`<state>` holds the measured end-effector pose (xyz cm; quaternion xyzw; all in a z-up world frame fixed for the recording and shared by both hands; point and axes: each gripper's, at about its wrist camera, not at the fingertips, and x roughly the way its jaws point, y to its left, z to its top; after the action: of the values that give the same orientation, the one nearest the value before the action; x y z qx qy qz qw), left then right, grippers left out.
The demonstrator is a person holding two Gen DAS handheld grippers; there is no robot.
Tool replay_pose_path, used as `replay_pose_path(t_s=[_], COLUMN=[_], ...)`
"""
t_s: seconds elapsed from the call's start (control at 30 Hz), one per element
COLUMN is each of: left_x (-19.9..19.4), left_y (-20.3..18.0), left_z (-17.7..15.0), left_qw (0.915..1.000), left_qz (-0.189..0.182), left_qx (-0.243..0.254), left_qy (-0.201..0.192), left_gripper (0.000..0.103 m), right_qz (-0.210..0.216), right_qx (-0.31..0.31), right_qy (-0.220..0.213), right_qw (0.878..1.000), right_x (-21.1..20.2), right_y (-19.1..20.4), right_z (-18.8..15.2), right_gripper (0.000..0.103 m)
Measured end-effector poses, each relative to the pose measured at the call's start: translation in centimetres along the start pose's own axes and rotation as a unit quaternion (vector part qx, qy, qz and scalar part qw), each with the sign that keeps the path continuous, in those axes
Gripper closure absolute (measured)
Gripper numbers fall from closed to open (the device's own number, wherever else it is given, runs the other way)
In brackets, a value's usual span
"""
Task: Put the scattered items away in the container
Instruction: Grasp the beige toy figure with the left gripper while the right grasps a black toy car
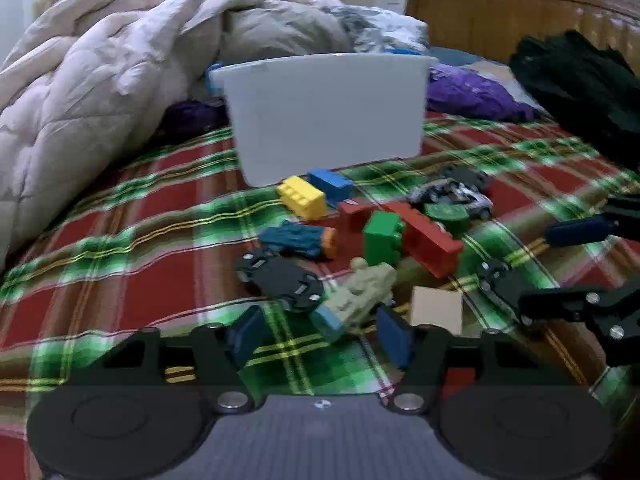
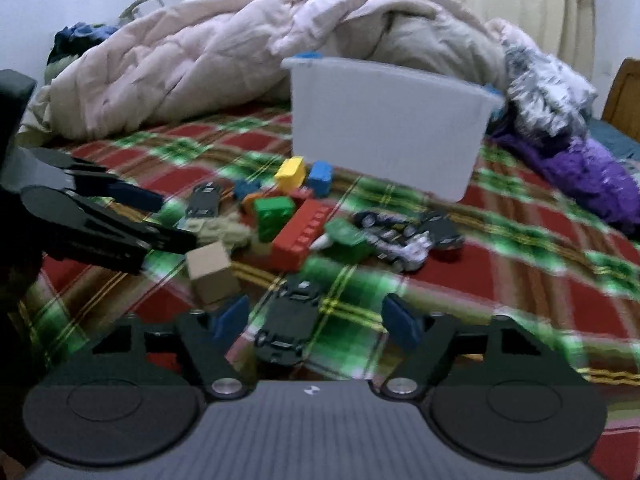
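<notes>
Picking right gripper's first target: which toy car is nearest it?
The black car lying between the open right gripper fingers; the silver car and other dark cars lie farther off.

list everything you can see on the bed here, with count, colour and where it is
container: 1, white, far side of the toy pile
yellow brick: 1, yellow, just before the container
blue brick: 1, blue, beside the yellow brick
green brick: 1, green, mid pile
long red brick: 1, red, right of the green brick
tan cube: 1, tan, near edge of the pile
olive toy: 1, olive, left of the tan cube
toy cars: several, mostly black, scattered
plaid blanket: 1, red and green, under everything
quilt: 1, pale pink, heaped behind
left hand-held gripper: open, over the olive toy
right hand-held gripper: open, over a black car
</notes>
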<state>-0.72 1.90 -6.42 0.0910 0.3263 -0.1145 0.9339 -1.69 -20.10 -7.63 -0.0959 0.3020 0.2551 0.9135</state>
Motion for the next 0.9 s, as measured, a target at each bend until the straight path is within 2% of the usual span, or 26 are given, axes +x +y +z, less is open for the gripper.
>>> replay_pose_path(t_s=[0.13, 0.27, 0.4, 0.63, 0.7, 0.73, 0.77, 0.9], left_x=[0.7, 1.2, 1.6, 2.1, 2.4, 2.5, 2.4, 2.1], left_y=[-0.1, 0.0, 0.0, -0.6, -0.9, -1.0, -1.1, -1.1], left_z=[-0.1, 0.0, 0.0, 0.7, 0.8, 0.8, 0.8, 0.8], left_qw=[0.9998, 0.9996, 0.9994, 0.9994, 0.9996, 0.9996, 0.9996, 0.9995], left_qz=[-0.017, -0.021, -0.02, 0.009, 0.004, 0.001, -0.001, -0.006], left_qx=[-0.009, -0.02, -0.027, -0.031, -0.028, -0.026, -0.024, -0.025], left_qy=[0.002, -0.002, -0.007, -0.011, -0.01, -0.011, -0.012, -0.015], left_gripper=[0.05, 0.06, 0.061, 0.058, 0.062, 0.065, 0.072, 0.073], right_qz=[-0.003, -0.004, -0.014, -0.026, -0.022, -0.02, -0.019, -0.021], right_qx=[-0.006, 0.004, 0.007, 0.018, 0.022, 0.021, 0.021, 0.031], right_qy=[0.009, 0.027, 0.027, 0.025, 0.029, 0.028, 0.027, 0.023], right_qw=[1.0, 1.0, 1.0, 0.999, 0.999, 0.999, 0.999, 0.999], right_x=[0.5, 1.3, 1.6, 1.7, 1.8, 1.8, 1.7, 1.5], right_y=[0.4, 0.4, 0.7, 0.3, 0.2, 0.2, 0.1, -0.3], right_z=[-0.3, -0.4, -0.5, -0.5, -0.6, -0.6, -0.6, -0.4], right_gripper=[0.039, 0.053, 0.053, 0.052, 0.056, 0.07, 0.069, 0.069])
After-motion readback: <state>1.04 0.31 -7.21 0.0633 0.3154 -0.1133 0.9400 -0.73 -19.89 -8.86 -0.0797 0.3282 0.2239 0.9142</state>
